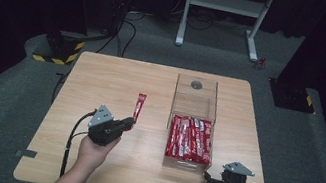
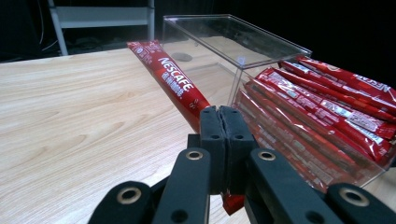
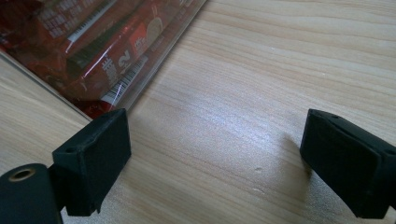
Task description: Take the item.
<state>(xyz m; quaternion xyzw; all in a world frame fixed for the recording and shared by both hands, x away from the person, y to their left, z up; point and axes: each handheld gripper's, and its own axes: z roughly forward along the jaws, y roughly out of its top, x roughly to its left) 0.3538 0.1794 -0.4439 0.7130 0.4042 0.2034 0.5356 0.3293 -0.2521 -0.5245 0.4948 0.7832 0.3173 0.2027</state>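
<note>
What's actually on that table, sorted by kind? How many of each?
Clear plastic box: 1
Red coffee stick held outside the box: 1
Red coffee sticks packed in the box: a stack, too overlapped to count
Hand-held grippers: 2, left and right
Total: 4 things, plus the stack of sticks

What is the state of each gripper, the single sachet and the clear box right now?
Left gripper: shut on the single sachet.
Single sachet: clamped at one end, sticking out over the table.
Right gripper: open, holding nothing, low over the table.
Clear box: near part packed with red sachets.
</note>
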